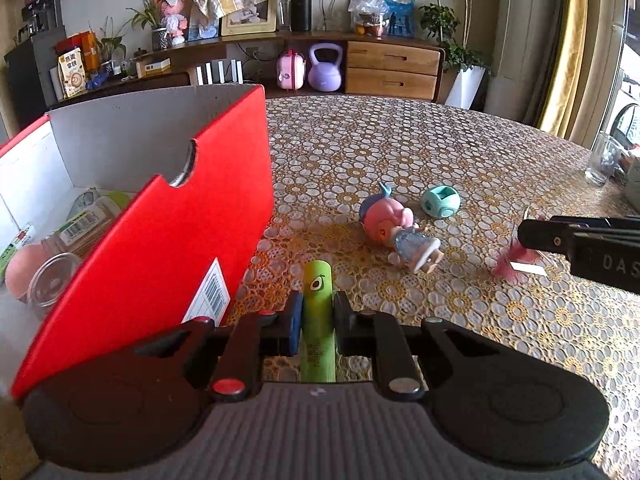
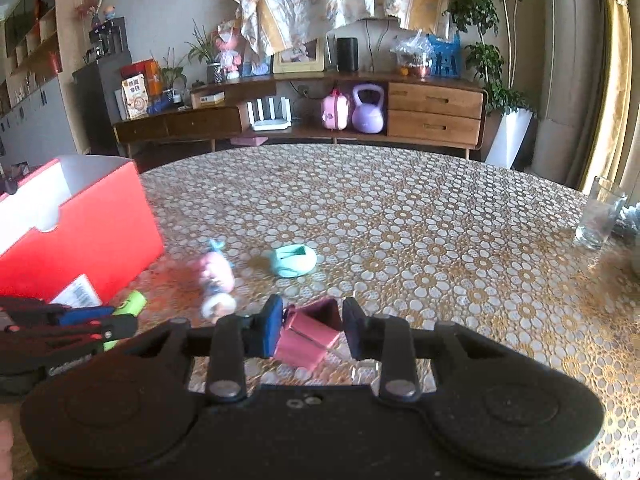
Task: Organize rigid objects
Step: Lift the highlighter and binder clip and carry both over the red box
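Left wrist view: left gripper (image 1: 317, 316) clamps a green tube (image 1: 317, 320) w/ both pads, just beside the red box (image 1: 168, 248); only here the jars inside (image 1: 56, 276) show. Doll (image 1: 400, 232) & teal toy (image 1: 440, 201) lie ahead on the table (image 1: 440, 152). Right wrist view: right gripper (image 2: 310, 326) fingers sit partly apart around a pink box (image 2: 308, 334), left pad touching, right-pad contact unclear; glass (image 2: 598, 220) far right.

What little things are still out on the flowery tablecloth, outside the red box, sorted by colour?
Green: 1, the green tube, between the left fingers
Pink: 2, the doll and the pink piece
Teal: 1, the teal toy
Total: 4
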Demonstrator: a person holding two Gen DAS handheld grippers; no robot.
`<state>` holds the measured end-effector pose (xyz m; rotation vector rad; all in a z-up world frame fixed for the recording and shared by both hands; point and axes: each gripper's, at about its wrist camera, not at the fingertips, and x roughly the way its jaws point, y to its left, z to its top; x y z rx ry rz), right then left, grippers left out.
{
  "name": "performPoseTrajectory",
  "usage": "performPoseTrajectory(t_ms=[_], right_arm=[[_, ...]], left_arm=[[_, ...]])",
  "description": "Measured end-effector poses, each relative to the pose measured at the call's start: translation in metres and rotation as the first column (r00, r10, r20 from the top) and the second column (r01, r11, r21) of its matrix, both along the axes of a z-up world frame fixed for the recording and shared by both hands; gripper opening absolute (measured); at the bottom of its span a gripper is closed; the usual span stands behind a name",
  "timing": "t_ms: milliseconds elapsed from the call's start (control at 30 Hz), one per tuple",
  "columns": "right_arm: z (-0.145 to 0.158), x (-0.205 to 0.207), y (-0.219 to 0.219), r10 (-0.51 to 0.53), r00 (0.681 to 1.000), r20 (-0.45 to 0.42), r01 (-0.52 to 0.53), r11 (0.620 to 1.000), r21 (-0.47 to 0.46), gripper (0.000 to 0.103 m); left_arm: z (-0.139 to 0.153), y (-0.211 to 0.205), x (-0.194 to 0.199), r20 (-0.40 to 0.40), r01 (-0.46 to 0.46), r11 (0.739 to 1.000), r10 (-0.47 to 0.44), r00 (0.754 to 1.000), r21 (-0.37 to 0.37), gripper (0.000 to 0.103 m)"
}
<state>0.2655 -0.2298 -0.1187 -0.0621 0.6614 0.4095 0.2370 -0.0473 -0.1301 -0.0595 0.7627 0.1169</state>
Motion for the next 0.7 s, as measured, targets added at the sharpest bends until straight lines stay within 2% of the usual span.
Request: performPoseTrajectory(t_ms=[267,700], right_arm=[[0.013,-0.036,0.003,0.004,1.000,0.014,-0.005,1.000,0.011,0.031],[0.057,-0.082,0.019,0.060,0.996,0.072,-0.062,0.998,0.028,0.031]], left_arm=[[0.015,-0.003,-0.024,0.001,0.029,0.999,-0.029,1.000,-0.014,0.016],[0.057,0.003,-0.062,0.051,0.086,0.996,-0.084,0.995,-0.032,0.016]])
